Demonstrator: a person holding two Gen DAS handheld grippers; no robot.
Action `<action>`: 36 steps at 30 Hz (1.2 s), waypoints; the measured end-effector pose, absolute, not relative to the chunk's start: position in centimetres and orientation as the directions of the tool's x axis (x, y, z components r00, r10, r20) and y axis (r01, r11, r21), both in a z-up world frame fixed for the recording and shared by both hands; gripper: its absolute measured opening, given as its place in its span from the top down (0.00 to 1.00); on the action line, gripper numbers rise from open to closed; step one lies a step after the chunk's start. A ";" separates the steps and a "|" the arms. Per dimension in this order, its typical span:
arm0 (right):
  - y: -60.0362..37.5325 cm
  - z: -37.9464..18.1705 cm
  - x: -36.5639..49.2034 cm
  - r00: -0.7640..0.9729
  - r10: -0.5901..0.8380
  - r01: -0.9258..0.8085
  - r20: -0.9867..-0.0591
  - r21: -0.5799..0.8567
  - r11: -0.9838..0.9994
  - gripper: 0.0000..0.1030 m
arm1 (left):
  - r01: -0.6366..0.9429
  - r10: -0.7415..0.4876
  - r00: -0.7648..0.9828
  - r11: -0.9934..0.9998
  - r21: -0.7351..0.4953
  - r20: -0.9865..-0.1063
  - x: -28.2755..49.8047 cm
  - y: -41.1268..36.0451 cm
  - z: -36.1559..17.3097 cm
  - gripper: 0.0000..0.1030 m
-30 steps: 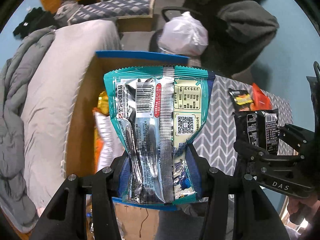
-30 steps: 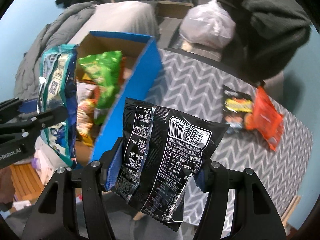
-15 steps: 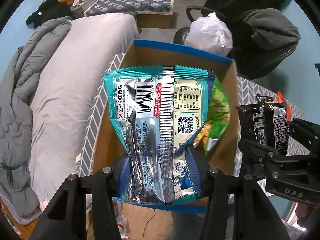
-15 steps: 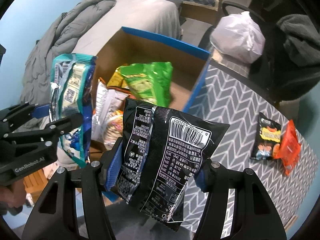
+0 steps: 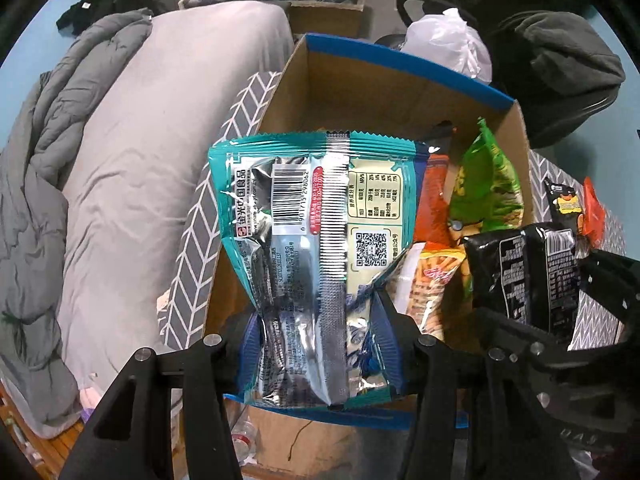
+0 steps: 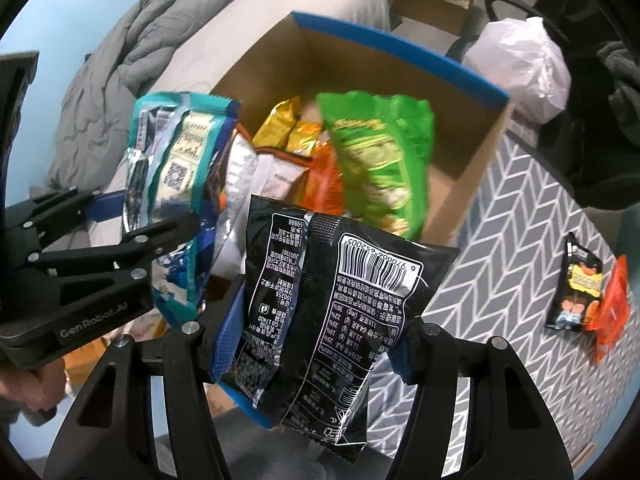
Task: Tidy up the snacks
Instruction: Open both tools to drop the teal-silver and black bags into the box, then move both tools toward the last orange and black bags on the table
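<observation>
A bed [image 5: 132, 184] with a grey quilt [image 5: 36, 216] fills the left of the scene, and beside it a worktop [image 6: 512, 248] under a grey zigzag cloth runs off to the right. On the worktop's left end sits an open cardboard box [image 5: 360, 92] with a blue rim, its far wall bare and its near part packed with bags: a green bag [image 6: 380, 160] leaning on the right side, a yellow bag [image 6: 288, 128] behind it, an orange bag [image 6: 324, 184] and a white bag [image 6: 264, 172] lower down. A white plastic sack [image 6: 524, 64] lies beyond the box. Far right on the cloth, well apart from the box, a small black bag [image 6: 576, 288] touches a red bag [image 6: 612, 308].

The left hand-held gripper [image 5: 316, 340] is clamped on the lower part of a teal bag [image 5: 316, 240], held upright above the near left corner of the box. The right hand-held gripper [image 6: 312, 344] is pinched on a black bag [image 6: 336, 304], held above the box's near edge, just right of the teal one.
</observation>
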State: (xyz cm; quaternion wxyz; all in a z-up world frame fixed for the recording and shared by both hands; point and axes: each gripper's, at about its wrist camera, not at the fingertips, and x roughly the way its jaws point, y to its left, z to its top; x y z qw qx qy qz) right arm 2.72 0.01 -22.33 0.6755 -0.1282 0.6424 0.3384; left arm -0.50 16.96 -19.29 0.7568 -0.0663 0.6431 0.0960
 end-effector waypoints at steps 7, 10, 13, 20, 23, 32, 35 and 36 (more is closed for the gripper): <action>0.4 -22.1 2.5 -0.047 0.281 -0.617 -0.959 0.249 0.746 0.28 | -0.253 0.075 0.155 0.967 0.034 -0.985 -1.1 17.7 -19.2 0.41; 0.1 -21.4 2.7 -0.021 0.278 -0.620 -0.960 0.231 0.750 0.27 | -0.265 0.074 0.156 0.964 0.030 -0.985 -1.4 18.0 -18.8 0.41; -0.6 -20.9 2.8 -0.003 0.282 -0.614 -0.959 0.225 0.757 0.27 | -0.272 0.065 0.159 0.962 0.020 -0.985 -1.6 18.1 -18.3 0.41; -2.4 -19.8 3.3 0.026 0.290 -0.599 -0.957 0.217 0.771 0.27 | -0.276 0.068 0.188 0.961 0.014 -0.980 -1.7 17.3 -16.4 0.38; -3.4 -19.3 3.6 0.038 0.292 -0.588 -0.956 0.215 0.780 0.27 | -0.274 0.063 0.199 0.962 0.006 -0.978 -1.7 16.8 -15.6 0.38; -8.1 -18.3 4.8 0.091 0.270 -0.544 -0.958 0.180 0.820 0.27 | -0.239 0.018 0.237 0.970 -0.040 -0.971 -0.9 13.6 -13.4 0.37; -10.2 -18.3 5.3 0.105 0.253 -0.528 -0.962 0.161 0.833 0.27 | -0.205 0.011 0.241 0.978 -0.039 -0.971 -0.3 11.9 -13.1 0.37; -10.9 -18.3 5.5 0.108 0.248 -0.524 -0.963 0.157 0.837 0.27 | -0.196 0.010 0.240 0.980 -0.038 -0.971 -0.2 11.4 -13.0 0.37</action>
